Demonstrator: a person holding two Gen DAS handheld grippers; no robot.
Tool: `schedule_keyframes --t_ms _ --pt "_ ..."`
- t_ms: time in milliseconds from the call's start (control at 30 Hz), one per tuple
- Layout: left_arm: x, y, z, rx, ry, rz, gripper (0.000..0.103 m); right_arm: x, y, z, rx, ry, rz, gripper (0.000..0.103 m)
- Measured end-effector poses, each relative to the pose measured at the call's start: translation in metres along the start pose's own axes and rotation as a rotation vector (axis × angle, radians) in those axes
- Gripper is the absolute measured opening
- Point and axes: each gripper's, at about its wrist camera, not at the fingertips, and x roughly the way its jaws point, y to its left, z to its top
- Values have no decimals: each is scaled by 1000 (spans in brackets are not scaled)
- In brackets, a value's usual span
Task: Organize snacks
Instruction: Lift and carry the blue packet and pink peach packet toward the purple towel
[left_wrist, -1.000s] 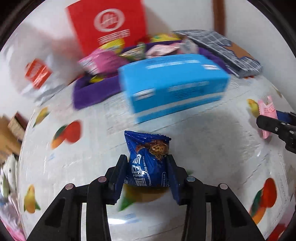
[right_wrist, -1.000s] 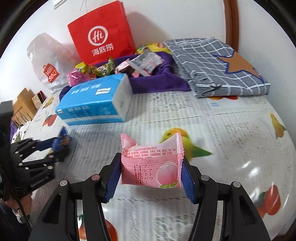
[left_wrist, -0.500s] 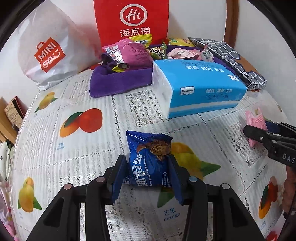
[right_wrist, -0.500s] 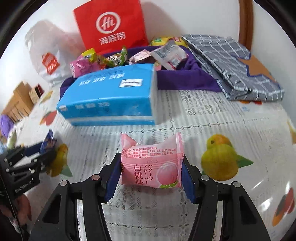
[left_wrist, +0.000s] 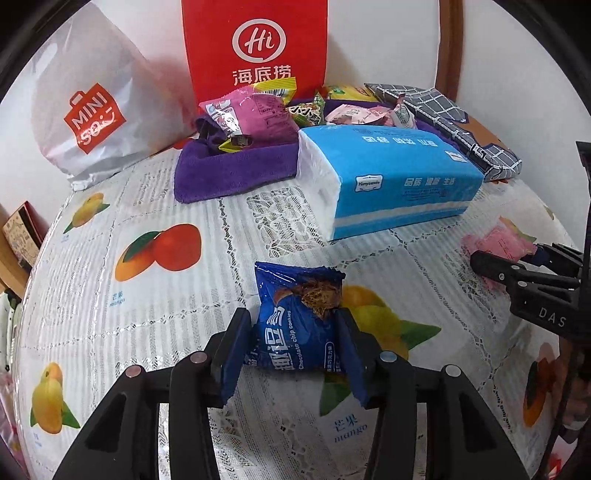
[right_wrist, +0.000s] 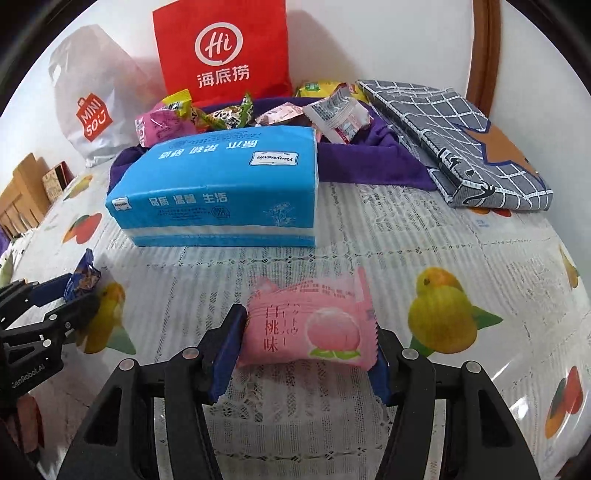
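A blue chocolate-chip cookie packet (left_wrist: 291, 295) sits low over the fruit-print tablecloth (left_wrist: 155, 295) between the pads of my left gripper (left_wrist: 293, 314). Its jaws are opening, though both pads still touch the packet's sides. My right gripper (right_wrist: 307, 318) is shut on a pink peach snack packet (right_wrist: 295, 332), which lies tilted back against the cloth. In the left wrist view the right gripper (left_wrist: 517, 269) and its pink packet (left_wrist: 498, 240) show at the right edge. The left gripper (right_wrist: 62, 295) with the blue packet (right_wrist: 83, 275) shows at the left of the right wrist view.
A blue tissue pack (right_wrist: 218, 195) lies across the table ahead of both grippers. Behind it a purple cloth tray (left_wrist: 236, 170) holds several snack packets. A red paper bag (left_wrist: 258, 44) and a white plastic bag (left_wrist: 92, 118) stand at the wall. A folded grey checked cloth (right_wrist: 461, 140) lies at the back right.
Both grippers have shifted across the table with their packets. The tissue pack now lies farther off in the left view and centred in the right view. The pink packet leans flatter.
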Motion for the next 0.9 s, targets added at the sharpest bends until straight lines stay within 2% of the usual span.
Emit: schedule_keyframes --t_ms 467,633,900 --pt "0 0 -1 3 0 -3 45 3 -3 2 6 -2 6 61" --pt "0 1 0 3 16 -25 43 3 -1 2 8 -3 -10 59" --pt "-5 3 -2 2 40 -47 42 -2 -9 6 91 -10 28 58"
